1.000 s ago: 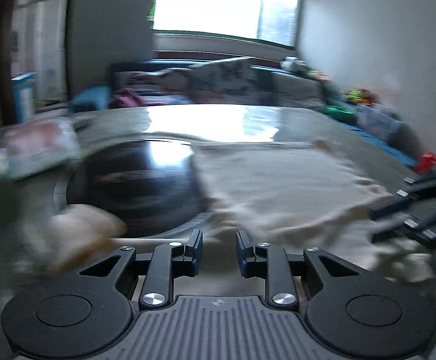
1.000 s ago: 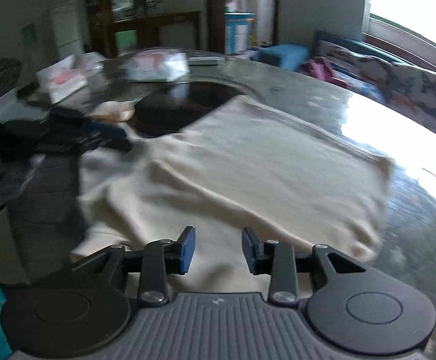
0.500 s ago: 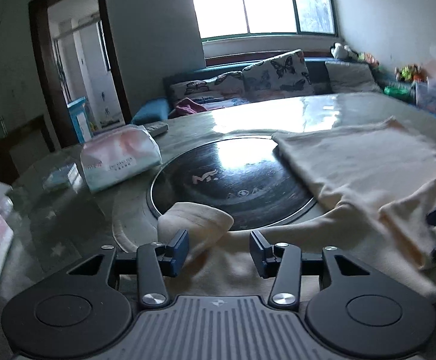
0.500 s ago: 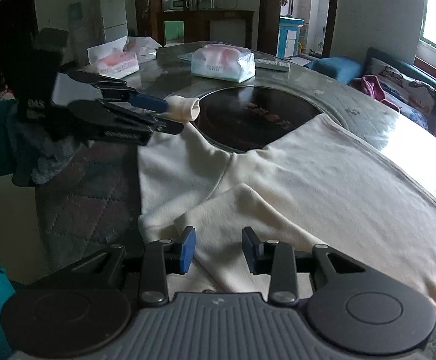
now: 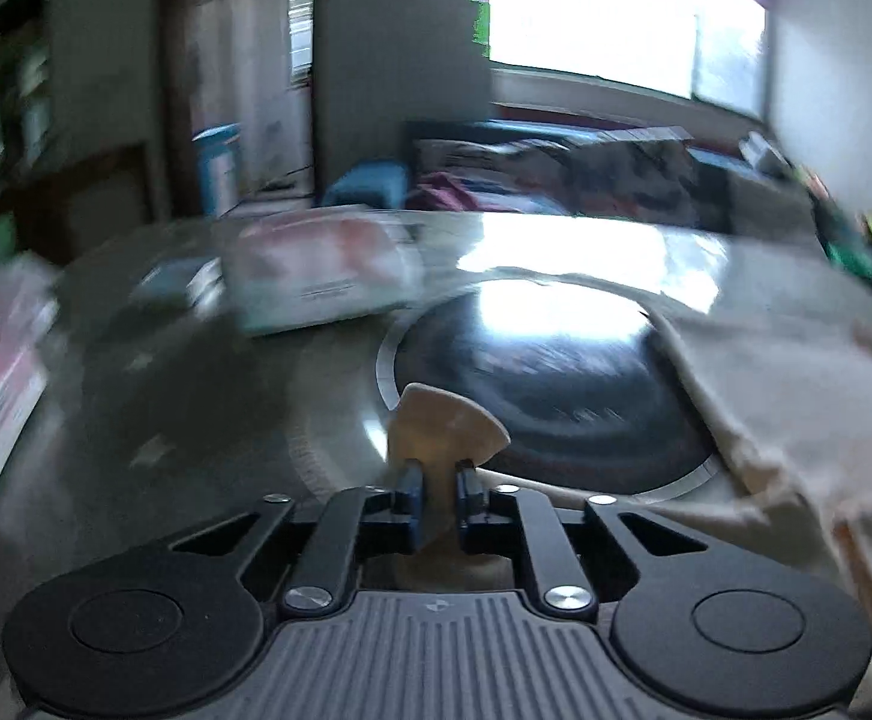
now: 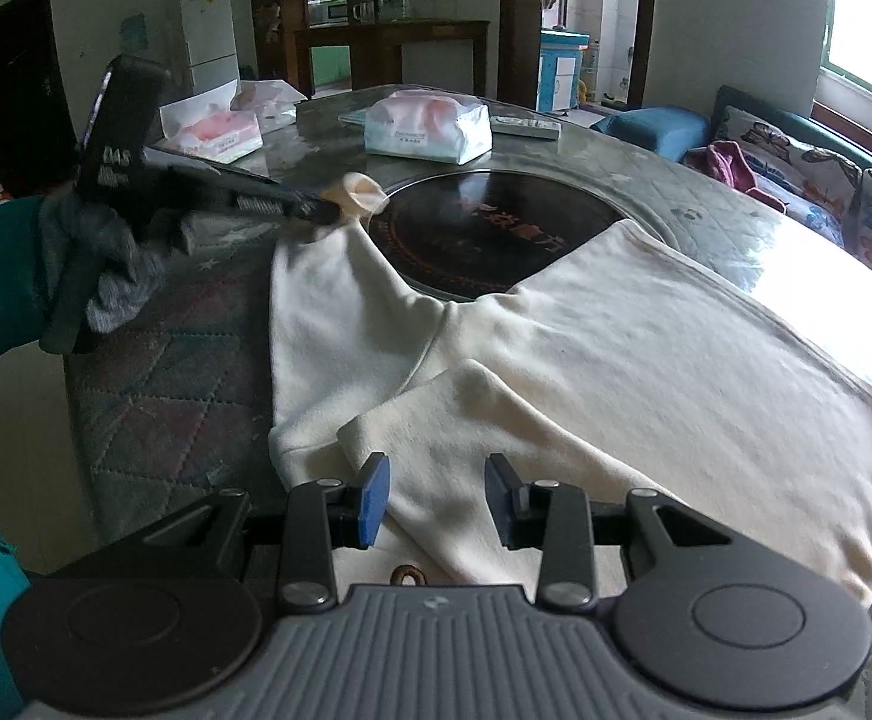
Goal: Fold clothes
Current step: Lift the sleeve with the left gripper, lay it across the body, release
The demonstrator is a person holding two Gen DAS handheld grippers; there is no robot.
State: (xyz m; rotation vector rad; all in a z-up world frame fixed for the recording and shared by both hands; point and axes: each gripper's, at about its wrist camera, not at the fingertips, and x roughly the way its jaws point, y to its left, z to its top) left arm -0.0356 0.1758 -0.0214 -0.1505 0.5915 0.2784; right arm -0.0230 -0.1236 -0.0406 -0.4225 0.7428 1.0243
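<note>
Since the earlier frame your left gripper [image 5: 436,495] has reached the sleeve cuff [image 5: 445,426]; its jaws are closing, with the cuff between the pads. Your right gripper [image 6: 439,495] has barely shifted, jaws apart over a folded flap, gripping nothing. The cream shirt [image 6: 646,360] lies flat on the table [image 6: 736,222]; in the right view the sleeve runs from 6 o'clock up to the cuff at 11 o'clock, so the left hand [image 6: 105,264] is the nearer. Left view is badly blurred. The shirt's near hem is cut off below the right gripper.
</note>
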